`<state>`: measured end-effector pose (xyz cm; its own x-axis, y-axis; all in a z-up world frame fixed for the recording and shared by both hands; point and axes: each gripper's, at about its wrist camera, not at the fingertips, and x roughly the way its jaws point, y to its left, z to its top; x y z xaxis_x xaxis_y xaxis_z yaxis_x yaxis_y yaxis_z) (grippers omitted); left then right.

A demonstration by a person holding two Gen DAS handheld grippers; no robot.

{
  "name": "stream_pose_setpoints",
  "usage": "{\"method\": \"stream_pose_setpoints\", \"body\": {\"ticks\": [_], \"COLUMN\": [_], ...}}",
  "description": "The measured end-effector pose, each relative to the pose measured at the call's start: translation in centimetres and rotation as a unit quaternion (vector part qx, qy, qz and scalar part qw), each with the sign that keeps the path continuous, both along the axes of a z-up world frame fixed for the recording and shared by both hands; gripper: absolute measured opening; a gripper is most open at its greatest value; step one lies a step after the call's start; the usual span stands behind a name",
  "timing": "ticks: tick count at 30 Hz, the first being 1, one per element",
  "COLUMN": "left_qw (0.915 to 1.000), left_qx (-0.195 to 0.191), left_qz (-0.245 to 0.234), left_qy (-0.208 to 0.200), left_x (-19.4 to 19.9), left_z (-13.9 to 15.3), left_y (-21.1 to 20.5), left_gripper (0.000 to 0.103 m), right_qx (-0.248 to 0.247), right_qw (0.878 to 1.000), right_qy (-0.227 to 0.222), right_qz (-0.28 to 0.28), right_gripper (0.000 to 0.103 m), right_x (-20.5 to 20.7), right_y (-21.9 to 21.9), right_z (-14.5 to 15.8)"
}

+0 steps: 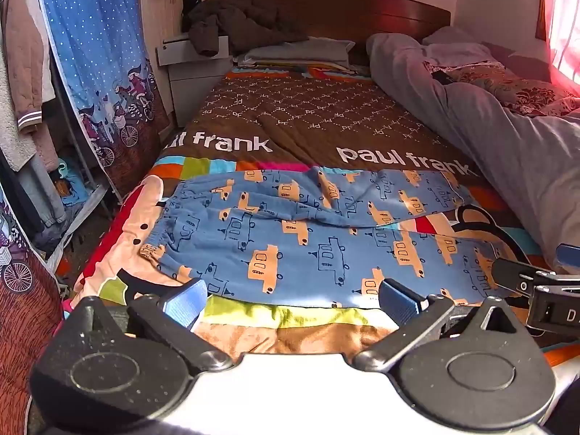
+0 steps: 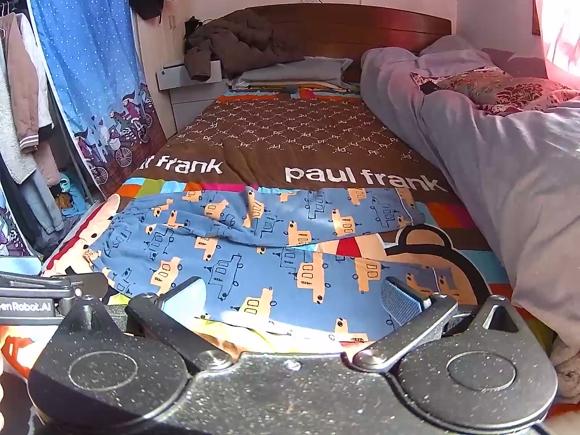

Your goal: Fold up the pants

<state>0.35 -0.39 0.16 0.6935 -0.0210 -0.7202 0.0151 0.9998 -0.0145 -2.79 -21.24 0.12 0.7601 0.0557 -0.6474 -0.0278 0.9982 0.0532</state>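
Observation:
Blue pants printed with orange cars lie spread across the near end of the bed, waistband at the left, legs running to the right. The same pants fill the middle of the right wrist view, the far leg rumpled over the near one. My left gripper hovers open over the pants' near edge with nothing between its blue pads. My right gripper is open too, above the near leg. The right gripper's body shows at the right edge of the left wrist view.
A patterned bedspread covers the bed. A grey duvet is heaped along the right side, pillows and a dark jacket at the headboard. A blue curtain and hanging clothes stand to the left.

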Motion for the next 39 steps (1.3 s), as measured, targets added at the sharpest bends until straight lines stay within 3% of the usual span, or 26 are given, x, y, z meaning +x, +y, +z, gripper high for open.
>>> {"method": "stream_pose_setpoints", "body": {"ticks": [39], "left_qw": [0.9999], "left_qx": [-0.005], "left_qz": [-0.011], "left_qy": [0.0], "left_x": [0.02], "left_z": [0.54], "left_y": [-0.71], "left_gripper": [0.103], "right_qx": [0.002], "right_qw": [1.0], "right_qy": [-0.006], "right_qz": [-0.005], "right_gripper": [0.102], "right_x": [-0.28], "right_y": [-0.15], "right_z": [0.63]}}
